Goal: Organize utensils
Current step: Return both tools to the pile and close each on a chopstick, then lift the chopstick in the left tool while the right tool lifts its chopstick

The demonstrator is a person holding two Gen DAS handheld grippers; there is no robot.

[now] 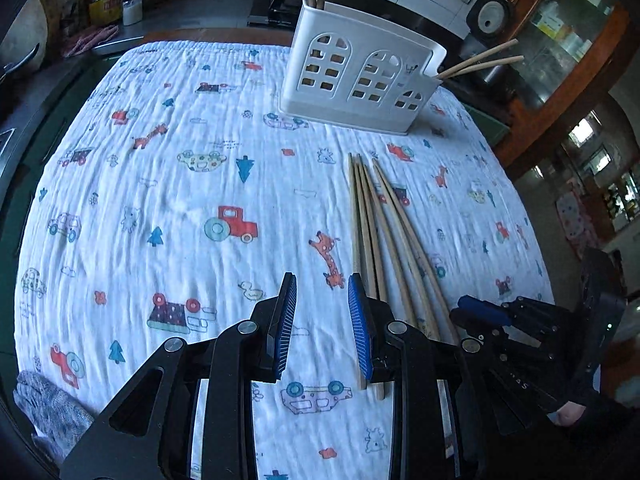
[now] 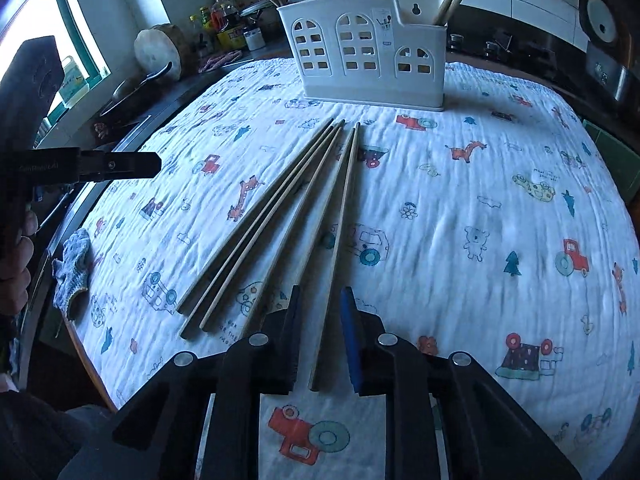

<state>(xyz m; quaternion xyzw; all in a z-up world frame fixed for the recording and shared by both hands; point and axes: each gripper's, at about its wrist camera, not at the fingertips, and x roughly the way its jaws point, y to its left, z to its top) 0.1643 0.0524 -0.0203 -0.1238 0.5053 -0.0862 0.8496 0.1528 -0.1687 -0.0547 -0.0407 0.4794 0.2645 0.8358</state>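
Note:
Several wooden chopsticks [image 1: 374,220] lie fanned on the printed cloth, also in the right wrist view [image 2: 288,216]. A white utensil holder [image 1: 356,76] with arched cut-outs stands at the far side, also in the right wrist view [image 2: 364,48], with chopsticks upright in its left and right ends. My left gripper [image 1: 322,288] is open and empty, left of the chopsticks' near ends. My right gripper [image 2: 320,300] is open above the cloth, with the rightmost chopstick [image 2: 340,236] running between its fingers, not clamped. It also shows in the left wrist view [image 1: 480,312].
The white cloth [image 1: 180,184] with cars and giraffes covers the table. A grey rag [image 2: 72,268] lies at the left edge. A counter at the back left holds bottles [image 2: 224,24], a round wooden board [image 2: 158,52] and a pan. A wooden cabinet [image 1: 560,60] stands at the right.

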